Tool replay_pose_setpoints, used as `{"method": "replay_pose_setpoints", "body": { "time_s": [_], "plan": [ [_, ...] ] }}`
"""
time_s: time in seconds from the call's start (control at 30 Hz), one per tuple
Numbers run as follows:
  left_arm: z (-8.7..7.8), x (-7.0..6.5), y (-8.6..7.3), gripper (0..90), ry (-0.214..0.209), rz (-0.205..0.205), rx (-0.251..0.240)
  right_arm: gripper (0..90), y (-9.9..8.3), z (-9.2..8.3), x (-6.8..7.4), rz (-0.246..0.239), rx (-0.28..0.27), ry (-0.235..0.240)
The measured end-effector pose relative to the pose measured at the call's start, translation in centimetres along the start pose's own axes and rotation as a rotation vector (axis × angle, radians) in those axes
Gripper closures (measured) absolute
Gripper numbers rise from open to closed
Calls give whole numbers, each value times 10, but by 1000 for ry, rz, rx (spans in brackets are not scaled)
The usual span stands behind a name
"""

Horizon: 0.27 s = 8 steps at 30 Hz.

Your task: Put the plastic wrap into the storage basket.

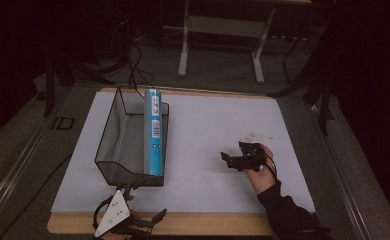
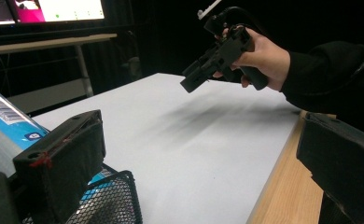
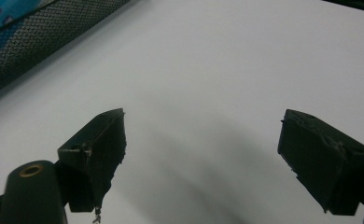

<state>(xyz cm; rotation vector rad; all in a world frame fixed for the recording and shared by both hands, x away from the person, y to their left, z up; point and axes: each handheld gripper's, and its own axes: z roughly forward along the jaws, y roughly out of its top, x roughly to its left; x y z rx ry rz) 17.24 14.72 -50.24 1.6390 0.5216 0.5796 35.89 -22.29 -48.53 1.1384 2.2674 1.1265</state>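
A black mesh basket [image 1: 108, 137] stands on the left of the white table top [image 1: 213, 120]. A blue and silver tube [image 1: 153, 132] lies lengthwise along its right side, its far end sticking up over the rim. My left gripper [image 1: 142, 202] is open at the table's front edge, just before the basket's near corner. In the left gripper view its left jaw sits beside the tube [image 2: 5, 123] and the mesh [image 2: 108, 200]. My right gripper [image 1: 228, 161] hangs open above the bare white surface, right of the basket, pointing toward it. Nothing is between either pair of jaws.
A wooden strip [image 1: 208, 223] runs along the table's front edge. Behind the table stand a desk frame's white legs [image 1: 183, 47], with cables [image 1: 133, 65] on the floor. Lit monitors [image 2: 54, 9] glow in the dark background. Bare white surface [image 3: 217, 60] stretches between the basket [image 3: 40, 42] and my right gripper [image 3: 203, 140].
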Motion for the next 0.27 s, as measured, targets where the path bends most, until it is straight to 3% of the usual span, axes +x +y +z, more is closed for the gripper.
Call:
{"method": "replay_pose_setpoints", "body": {
  "time_s": [0.27],
  "plan": [
    [0, 0, 0, 17, -1, 0, 0, 150, -1, 2, 2, -11, 5, 4]
  ]
}}
